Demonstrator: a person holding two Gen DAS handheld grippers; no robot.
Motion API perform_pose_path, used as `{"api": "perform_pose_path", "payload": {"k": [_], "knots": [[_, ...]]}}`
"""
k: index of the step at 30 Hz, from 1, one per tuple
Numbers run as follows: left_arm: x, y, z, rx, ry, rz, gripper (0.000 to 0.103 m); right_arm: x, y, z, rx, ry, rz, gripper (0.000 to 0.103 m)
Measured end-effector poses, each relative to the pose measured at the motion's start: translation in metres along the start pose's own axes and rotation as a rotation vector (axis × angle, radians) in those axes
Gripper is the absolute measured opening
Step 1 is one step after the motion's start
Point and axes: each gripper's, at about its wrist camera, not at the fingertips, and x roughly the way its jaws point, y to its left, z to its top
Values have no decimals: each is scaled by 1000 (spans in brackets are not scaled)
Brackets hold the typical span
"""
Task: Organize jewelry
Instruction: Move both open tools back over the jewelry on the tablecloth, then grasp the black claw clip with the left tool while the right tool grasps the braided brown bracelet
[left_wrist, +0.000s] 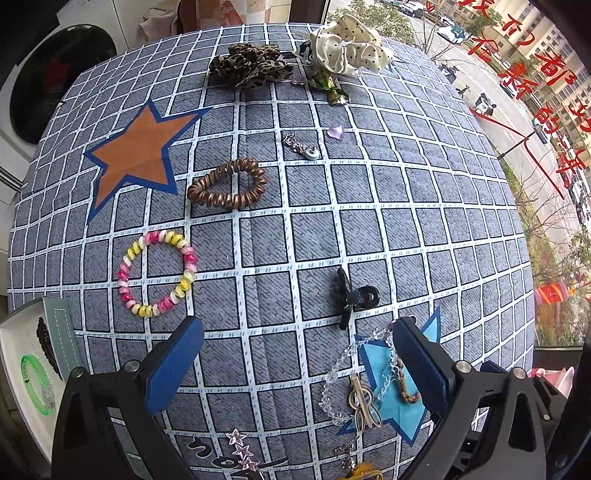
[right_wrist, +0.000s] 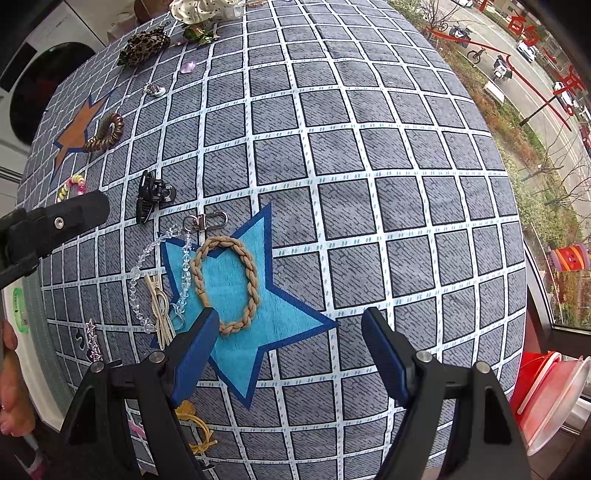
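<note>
Both grippers hover over a grid-patterned tablecloth with their blue-padded jaws wide apart and nothing between them. The left gripper sits low in its frame, above bare cloth; a black claw clip lies just above it, a pink-and-yellow spiral bracelet at left of centre, a bronze coil hair tie higher up. The right gripper frames the light-blue star, where a braided tan bracelet rests, with a clear bead chain just left of it.
</note>
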Motion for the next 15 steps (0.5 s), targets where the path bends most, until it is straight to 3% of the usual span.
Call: {"api": "perform_pose_path", "payload": {"k": [3, 8, 12, 15], "knots": [[14, -9, 9, 8, 9, 5, 103, 5, 4, 0, -23, -14, -4, 81], [33, -20, 17, 24, 20, 26, 103, 12, 8, 1, -50, -20, -7, 71], [41, -20, 20, 43, 34, 44, 93, 13, 12, -1, -67, -45, -29, 65], [47, -24, 21, 56, 35, 65, 85, 17, 28, -2, -84, -69, -47, 54]]}}
